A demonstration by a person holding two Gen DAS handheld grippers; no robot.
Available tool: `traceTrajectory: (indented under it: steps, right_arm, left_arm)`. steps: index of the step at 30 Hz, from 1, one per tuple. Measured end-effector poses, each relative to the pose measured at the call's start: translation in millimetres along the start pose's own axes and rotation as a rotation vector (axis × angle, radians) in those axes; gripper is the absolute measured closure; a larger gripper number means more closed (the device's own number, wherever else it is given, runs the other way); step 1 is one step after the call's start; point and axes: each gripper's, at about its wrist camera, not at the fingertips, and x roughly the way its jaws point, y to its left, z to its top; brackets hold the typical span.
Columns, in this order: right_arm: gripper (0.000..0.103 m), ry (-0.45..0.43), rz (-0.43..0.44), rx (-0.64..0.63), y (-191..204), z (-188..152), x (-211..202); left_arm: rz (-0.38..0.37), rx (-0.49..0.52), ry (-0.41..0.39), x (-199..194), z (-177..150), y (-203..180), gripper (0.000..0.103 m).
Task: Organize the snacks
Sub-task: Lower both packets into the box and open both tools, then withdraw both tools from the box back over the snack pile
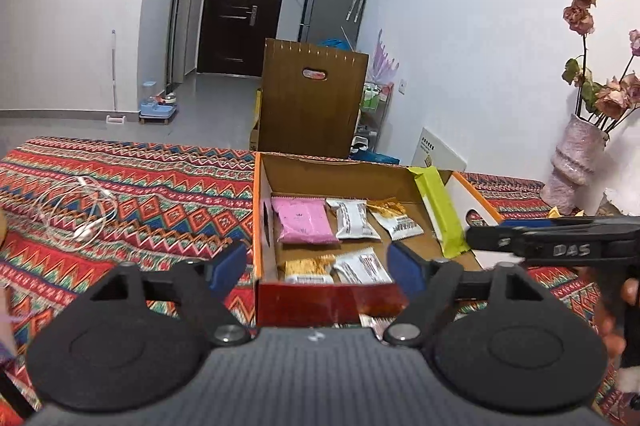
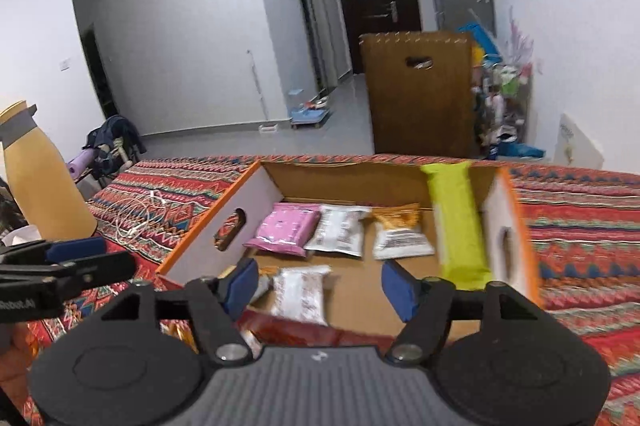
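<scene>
An open cardboard box (image 1: 340,170) (image 2: 360,174) with orange edges sits on the patterned tablecloth. Inside lie a pink packet (image 1: 304,220) (image 2: 286,228), white packets (image 1: 352,218) (image 2: 340,230), gold-and-white packets (image 1: 394,218) (image 2: 400,230) and a long green bar (image 1: 438,210) (image 2: 458,218) leaning against the right wall. My left gripper (image 1: 318,268) is open and empty, just before the box's near wall. My right gripper (image 2: 320,284) is open and empty above the box's near edge; it also shows in the left wrist view (image 1: 492,238).
A coiled white cable (image 1: 76,212) (image 2: 138,216) lies on the cloth left of the box. A yellow bottle (image 2: 40,182) stands far left. A pink vase with dried flowers (image 1: 576,162) stands at the right. More wrappers (image 1: 376,324) lie before the box.
</scene>
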Motion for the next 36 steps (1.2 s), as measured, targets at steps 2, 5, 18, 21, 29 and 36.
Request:
traceTrajectory:
  steps: [2, 5, 18, 21, 29, 36]
  right_arm:
    - [0.028, -0.017, -0.037, -0.013, -4, -5, -23]
    - [0.016, -0.029, -0.092, -0.049, -6, -11, -52]
    - [0.01, -0.065, -0.137, -0.114, 1, -70, -130]
    - [0.01, -0.053, -0.128, -0.107, 3, -90, -142]
    - [0.008, -0.063, -0.156, -0.142, 22, -147, -189]
    - [0.005, -0.068, -0.143, -0.126, 35, -193, -226]
  left_arm:
    - [0.008, 0.004, -0.006, -13, -4, -5, 0.019]
    - [0.007, 0.02, -0.014, -33, -9, -14, 0.017]
    - [0.01, 0.061, -0.056, -106, -55, -53, 0.005]
    - [0.03, 0.06, -0.073, -125, -73, -58, 0.005]
    - [0.048, 0.081, -0.108, -176, -118, -73, 0.002]
    - [0.031, 0.045, -0.089, -206, -153, -80, 0.002]
